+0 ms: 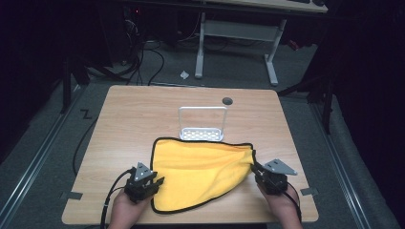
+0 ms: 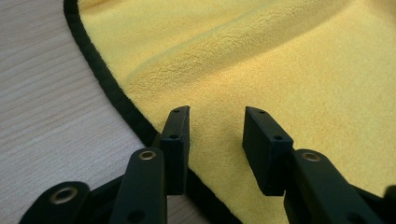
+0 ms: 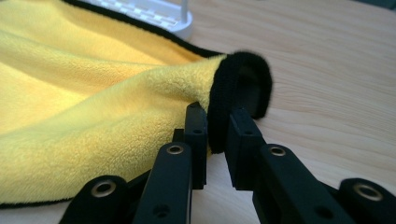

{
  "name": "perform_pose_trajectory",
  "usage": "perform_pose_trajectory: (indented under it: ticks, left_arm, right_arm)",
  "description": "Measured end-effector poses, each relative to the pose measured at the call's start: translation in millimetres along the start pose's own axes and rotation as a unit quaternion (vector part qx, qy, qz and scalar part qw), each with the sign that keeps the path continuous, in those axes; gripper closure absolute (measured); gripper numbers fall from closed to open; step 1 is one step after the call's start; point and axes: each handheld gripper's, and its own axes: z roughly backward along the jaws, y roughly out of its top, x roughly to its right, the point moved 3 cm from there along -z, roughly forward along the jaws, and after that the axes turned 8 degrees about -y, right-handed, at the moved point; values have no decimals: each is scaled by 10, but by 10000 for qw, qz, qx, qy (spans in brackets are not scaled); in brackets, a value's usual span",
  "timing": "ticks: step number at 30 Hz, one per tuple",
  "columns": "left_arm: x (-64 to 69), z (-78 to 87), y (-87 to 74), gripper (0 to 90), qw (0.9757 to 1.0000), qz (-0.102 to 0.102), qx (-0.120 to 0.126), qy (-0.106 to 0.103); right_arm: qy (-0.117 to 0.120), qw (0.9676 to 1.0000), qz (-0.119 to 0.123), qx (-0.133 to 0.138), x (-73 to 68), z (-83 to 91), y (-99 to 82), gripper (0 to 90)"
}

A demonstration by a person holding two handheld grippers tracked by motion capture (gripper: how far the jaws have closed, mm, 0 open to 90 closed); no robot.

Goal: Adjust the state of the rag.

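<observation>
Cloth of yellow fleece with a black hem is seen from the high view spread over the near half of the wooden counter, its far edge lying against a white wire rack at mid-counter. The left tongs are held at the cloth's near left edge, the right tongs at its right corner, where the fabric is drawn into folds.

From the left gripper view, the left tongs are seen parted to a middling gap, poised over the yellow fleece just inside the black hem; no fabric is pinched.

From the right gripper view, the right tongs are seen narrowed onto the cloth's corner, with the black hem gripped between the pads and curling above them. The rack's base is seen beyond.
</observation>
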Motion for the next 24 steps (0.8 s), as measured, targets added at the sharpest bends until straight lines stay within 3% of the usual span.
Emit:
perform_pose_trajectory:
  ticks: [7,11,14,17,19,22,24]
  left_arm:
    - [3,-11,15,620,10000,-22,-45,45]
    - [-7,-19,25,620,10000,20,-34,53]
    - [1,-15,31,618,10000,45,-67,55]
    - [50,13,35,611,10000,76,-20,-48]
    - [92,29,33,609,9999,7,-14,-111]
    - [114,13,30,607,9998,-88,-85,-125]
    - [104,-11,34,606,9998,-85,-120,-128]
  right_arm:
    - [-217,9988,-275,350,168,413,-68,756]
    - [-259,9981,-403,385,253,457,-66,750]
    - [-146,9991,-343,200,222,368,-108,740]
    - [-204,9994,-261,18,189,301,-177,725]
    - [-291,9988,-308,-246,229,286,-343,723]
    - [-375,9978,-260,-472,268,243,-461,709]
    - [-326,9968,-396,-616,319,161,-497,706]
